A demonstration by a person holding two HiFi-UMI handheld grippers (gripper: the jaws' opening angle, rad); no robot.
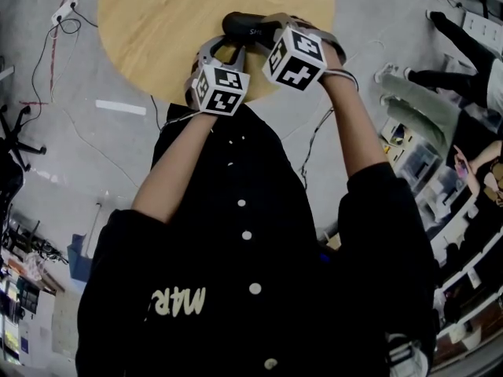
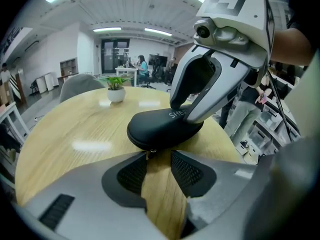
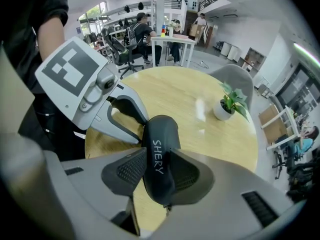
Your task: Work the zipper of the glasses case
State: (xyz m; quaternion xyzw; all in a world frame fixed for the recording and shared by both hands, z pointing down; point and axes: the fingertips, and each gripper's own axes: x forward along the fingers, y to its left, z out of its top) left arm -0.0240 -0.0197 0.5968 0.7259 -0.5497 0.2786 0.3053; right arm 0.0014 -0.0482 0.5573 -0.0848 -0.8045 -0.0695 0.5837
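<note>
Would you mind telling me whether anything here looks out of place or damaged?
Nothing stands out. The glasses case lies flat on the table, looking closed and intact. The right tongs clamp it, and the open left tongs sit by its zipper pull.

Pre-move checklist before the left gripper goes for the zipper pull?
1. Support: glasses case rests on table: ok.
2. Hold: right hand-held gripper clamped across the case: ok.
3. Left hand-held gripper jaws apart, nothing pinched: ok.
4. Alignment: zipper pull sits at the left jaw tips, near the gap: ok.
5. Pull gripped: not ok, pads not yet on it.
6. How far the zipper is closed: cannot tell.
</note>
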